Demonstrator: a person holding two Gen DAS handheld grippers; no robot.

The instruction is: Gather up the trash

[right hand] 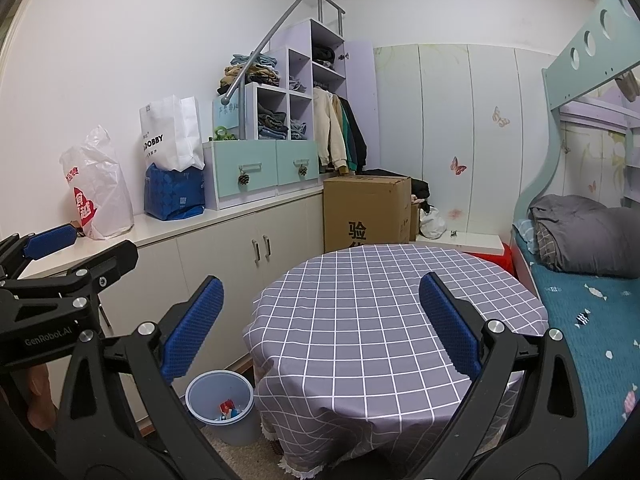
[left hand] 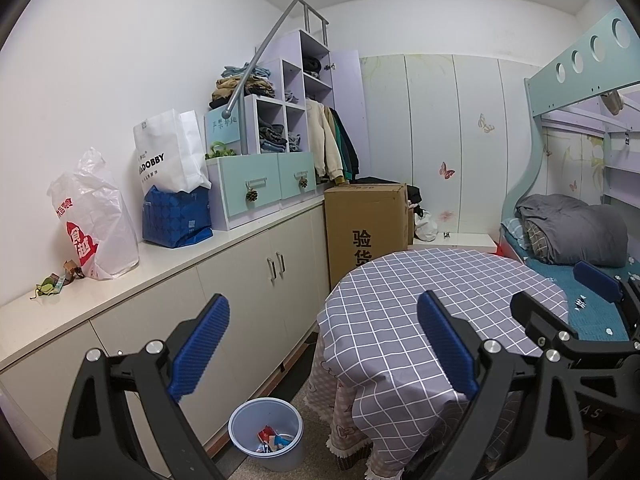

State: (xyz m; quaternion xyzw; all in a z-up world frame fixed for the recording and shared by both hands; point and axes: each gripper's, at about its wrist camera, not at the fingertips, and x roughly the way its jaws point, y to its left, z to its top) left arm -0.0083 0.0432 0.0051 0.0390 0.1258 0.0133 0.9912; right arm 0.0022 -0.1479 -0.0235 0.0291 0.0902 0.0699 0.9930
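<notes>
Left wrist view: a small cluster of crumpled trash [left hand: 52, 284], green and brown wrappers strung out roughly along the edge of a smooth white countertop [left hand: 168, 268], is seen lying well to the left of and beyond the left gripper [left hand: 324, 340], beside a crinkled white plastic bag [left hand: 96, 216] printed in red. Below and between the same tongs, a round grey-blue plastic bin [left hand: 266, 432] stands upright on the floor, its mouth facing up, with red and blue wrappers inside. Both pairs of tongs are held wide apart and hold nothing; their pads [left hand: 200, 344] are ribbed blue rubber on black arms. In the right wrist view, a round table under a grey checked cloth [right hand: 384, 320] is framed between the fingers of the right gripper [right hand: 320, 336]. A brown cardboard box [right hand: 366, 212] is set beyond it.
</notes>
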